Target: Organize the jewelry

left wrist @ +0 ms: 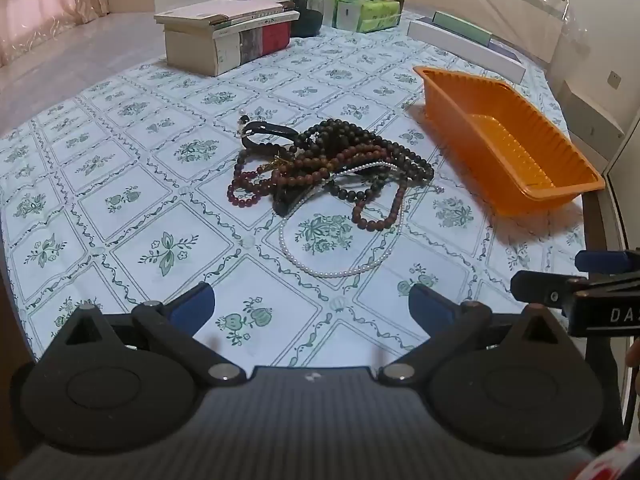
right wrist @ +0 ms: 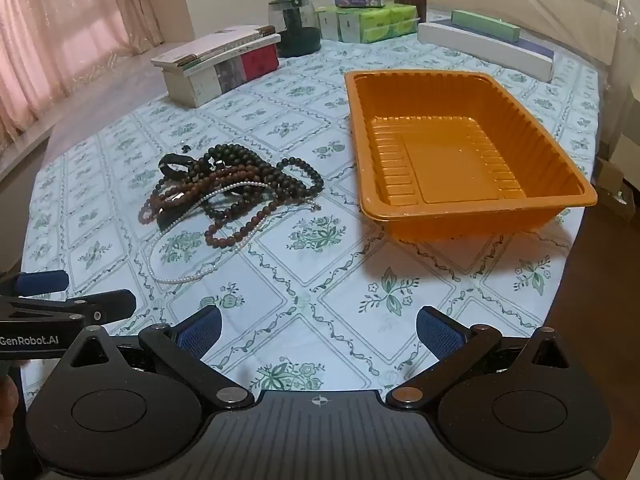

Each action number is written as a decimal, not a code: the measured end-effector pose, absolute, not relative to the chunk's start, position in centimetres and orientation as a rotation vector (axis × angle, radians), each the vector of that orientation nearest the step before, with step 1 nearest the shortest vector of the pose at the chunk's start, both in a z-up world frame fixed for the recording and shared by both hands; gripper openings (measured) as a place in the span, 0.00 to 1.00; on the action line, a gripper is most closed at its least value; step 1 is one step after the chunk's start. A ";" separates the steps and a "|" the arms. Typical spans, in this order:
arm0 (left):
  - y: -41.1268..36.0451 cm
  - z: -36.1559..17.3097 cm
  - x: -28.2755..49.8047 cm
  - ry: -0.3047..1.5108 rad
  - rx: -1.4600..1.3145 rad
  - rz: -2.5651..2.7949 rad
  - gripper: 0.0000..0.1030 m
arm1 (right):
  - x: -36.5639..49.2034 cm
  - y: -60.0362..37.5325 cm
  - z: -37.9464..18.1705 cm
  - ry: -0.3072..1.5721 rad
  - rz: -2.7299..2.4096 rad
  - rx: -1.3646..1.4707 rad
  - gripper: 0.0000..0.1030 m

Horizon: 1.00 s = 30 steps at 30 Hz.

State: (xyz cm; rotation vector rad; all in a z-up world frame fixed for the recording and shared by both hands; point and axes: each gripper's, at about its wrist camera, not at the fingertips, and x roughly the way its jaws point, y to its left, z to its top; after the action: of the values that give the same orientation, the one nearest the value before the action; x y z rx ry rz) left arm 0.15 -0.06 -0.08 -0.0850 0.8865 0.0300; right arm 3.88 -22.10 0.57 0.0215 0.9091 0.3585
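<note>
the counter [right wrist: 400,292] wears a glossy cloth printed with green floral squares. on it sits a ribbed, rectangular orange plastic tray [right wrist: 472,196], bare inside. just left of the tray lies a tangled heap of round wooden bead strands [left wrist: 332,164] and a fine pearl necklace [left wrist: 320,268]. left tool [left wrist: 312,304] and right tool [right wrist: 318,328] both hover released, holding nothing.

Beads [right wrist: 224,192] left of tray [right wrist: 472,200]

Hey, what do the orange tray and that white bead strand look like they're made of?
Orange ribbed rectangular tray: thin moulded plastic, probably, with a glossy sheen and corrugated walls. White small-bead necklace strand: pearl or imitation pearl, going by its tiny, even, pale, lustrous beads; which one is unclear.
</note>
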 end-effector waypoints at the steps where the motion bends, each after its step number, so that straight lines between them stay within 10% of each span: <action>1: 0.1 -0.1 0.2 0.885 -0.088 0.030 0.99 | 3.8 -22.1 0.6 0.906 0.353 0.014 1.00; 30: 0.0 0.0 0.0 0.867 -0.086 0.020 0.99 | 3.9 -22.1 0.3 0.912 0.352 0.030 1.00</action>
State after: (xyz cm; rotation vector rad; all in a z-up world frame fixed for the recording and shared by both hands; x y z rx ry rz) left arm -0.03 -0.05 0.04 -0.0858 0.8671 0.0197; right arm 3.92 -22.06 0.35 0.0296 0.9117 0.3520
